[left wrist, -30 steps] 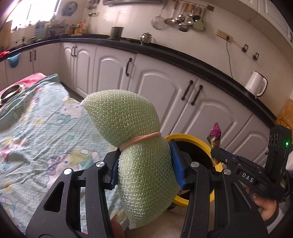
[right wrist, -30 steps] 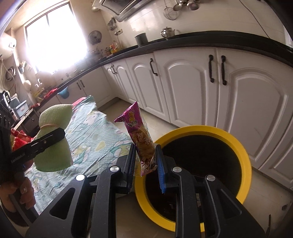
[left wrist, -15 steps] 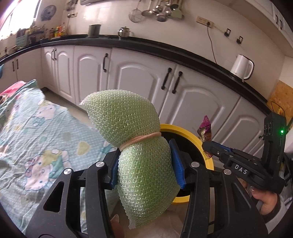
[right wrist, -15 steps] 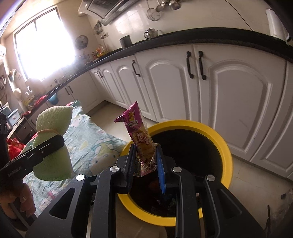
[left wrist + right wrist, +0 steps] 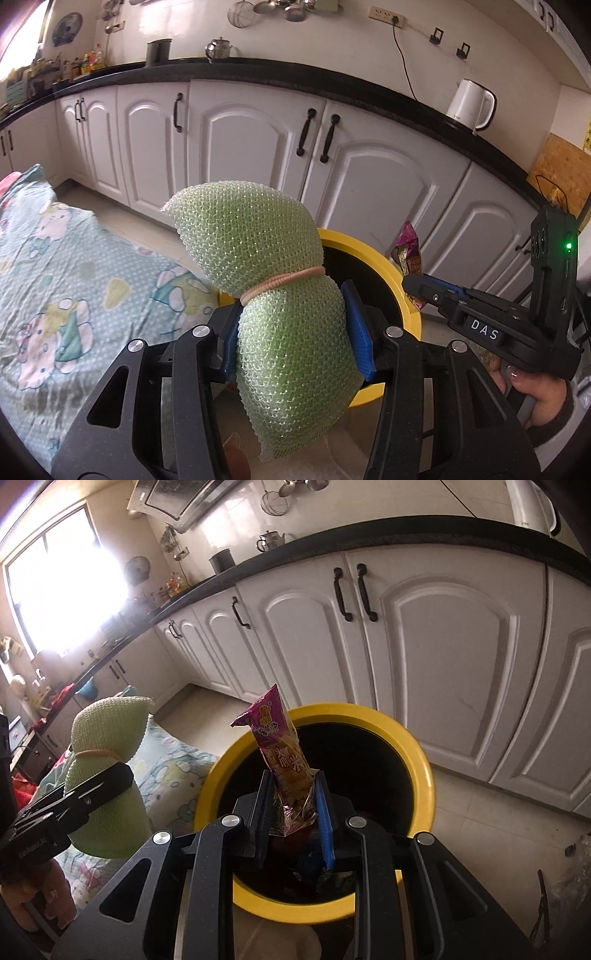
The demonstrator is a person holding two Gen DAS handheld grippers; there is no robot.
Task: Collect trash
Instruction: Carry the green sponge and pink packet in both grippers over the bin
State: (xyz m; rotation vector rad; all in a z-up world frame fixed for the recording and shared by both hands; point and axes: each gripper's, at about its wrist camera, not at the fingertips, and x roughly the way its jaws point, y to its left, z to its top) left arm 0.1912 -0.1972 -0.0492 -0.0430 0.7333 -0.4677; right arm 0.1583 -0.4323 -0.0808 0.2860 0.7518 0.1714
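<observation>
Vs a second ago: both hands are closer to the yellow bin [image 5: 424,775] and lower. In the right wrist view the bin mouth now sits directly behind the tool tips; before it was off to the right. In the left wrist view the floral bedspread [image 5: 74,288] has slid left and more of the cabinet run [image 5: 258,147] shows. Grip widths unchanged on both.

Left tool [image 5: 291,332]: jaws about half spread, blue pads pinching the lower half of a green mesh scrubber [image 5: 266,280] tied with a tan band [image 5: 284,278]. Scrubber stands upright, top lobe above the pads, over the bin's near-left rim.

Right tool [image 5: 291,812]: jaws narrow, pinching the bottom of a purple snack wrapper [image 5: 284,760]. Wrapper stands nearly upright, leaning slightly left, above the bin opening. Dark trash visible inside the bin; can't tell what.

White kettle [image 5: 471,103] on the worktop [image 5: 258,74], far right end.
</observation>
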